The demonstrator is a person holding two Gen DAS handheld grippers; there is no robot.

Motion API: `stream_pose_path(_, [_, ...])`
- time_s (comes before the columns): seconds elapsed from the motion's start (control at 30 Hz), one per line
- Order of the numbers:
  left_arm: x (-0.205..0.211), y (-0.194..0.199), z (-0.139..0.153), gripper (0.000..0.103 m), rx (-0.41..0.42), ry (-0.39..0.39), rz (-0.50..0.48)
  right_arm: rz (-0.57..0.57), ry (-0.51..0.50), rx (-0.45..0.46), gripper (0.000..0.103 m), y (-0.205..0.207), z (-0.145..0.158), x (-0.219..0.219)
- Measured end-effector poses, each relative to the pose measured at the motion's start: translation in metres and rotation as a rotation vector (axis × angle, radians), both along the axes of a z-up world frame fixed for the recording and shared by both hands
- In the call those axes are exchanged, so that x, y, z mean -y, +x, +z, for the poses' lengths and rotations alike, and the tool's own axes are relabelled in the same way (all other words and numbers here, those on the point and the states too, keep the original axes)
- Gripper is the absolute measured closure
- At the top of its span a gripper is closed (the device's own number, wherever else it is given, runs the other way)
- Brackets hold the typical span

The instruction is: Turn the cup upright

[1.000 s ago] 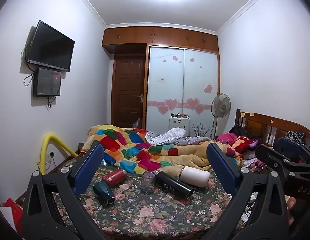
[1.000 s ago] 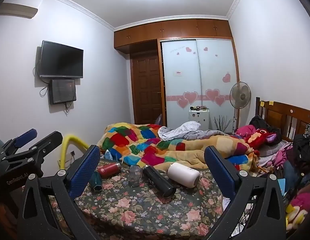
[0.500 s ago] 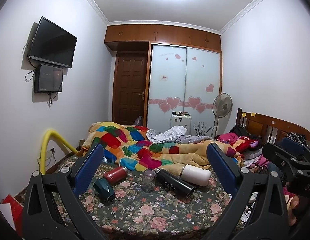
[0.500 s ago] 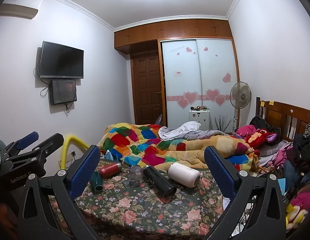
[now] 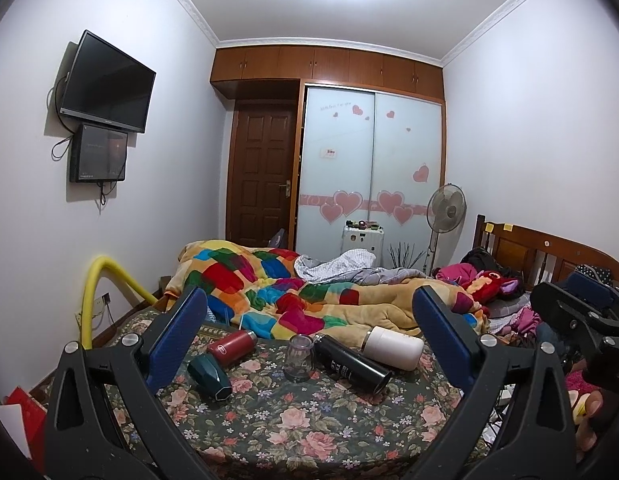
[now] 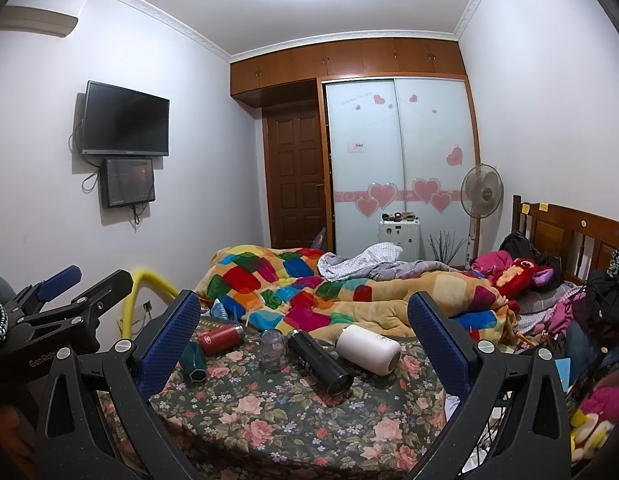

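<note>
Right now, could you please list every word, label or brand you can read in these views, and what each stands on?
"GenRob...", cut off: on the left gripper body, seen from the right wrist.
White lettering on the black bottle: too small to read.
White badge on the red bottle: blurred.
Writing and a small sticker on the wardrobe door: unreadable.
Brand on the TV: too small.

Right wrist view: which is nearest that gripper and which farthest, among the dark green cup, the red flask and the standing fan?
From the right gripper, both fingers wide apart:
1. Dark green cup, lying on the floral table beside the left finger.
2. Red flask, lying just behind it, toward the bed.
3. Standing fan, far back on the right by the wardrobe.
</note>
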State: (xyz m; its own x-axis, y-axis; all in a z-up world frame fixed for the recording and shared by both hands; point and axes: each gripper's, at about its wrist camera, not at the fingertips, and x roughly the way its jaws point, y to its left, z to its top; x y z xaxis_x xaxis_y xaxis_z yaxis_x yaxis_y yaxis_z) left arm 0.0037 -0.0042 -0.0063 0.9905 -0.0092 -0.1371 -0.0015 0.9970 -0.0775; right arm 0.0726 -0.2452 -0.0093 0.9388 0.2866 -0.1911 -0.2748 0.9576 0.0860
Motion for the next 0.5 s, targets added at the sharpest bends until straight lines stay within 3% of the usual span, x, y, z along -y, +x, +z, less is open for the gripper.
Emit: stream_pose_path(0.5, [0.0005, -0.0012, -0.0002, 0.0, 0.005, 0.0, 0.001, 0.004, -0.003, 0.005, 0.0, -0.0023, 0.0018, -0.0054])
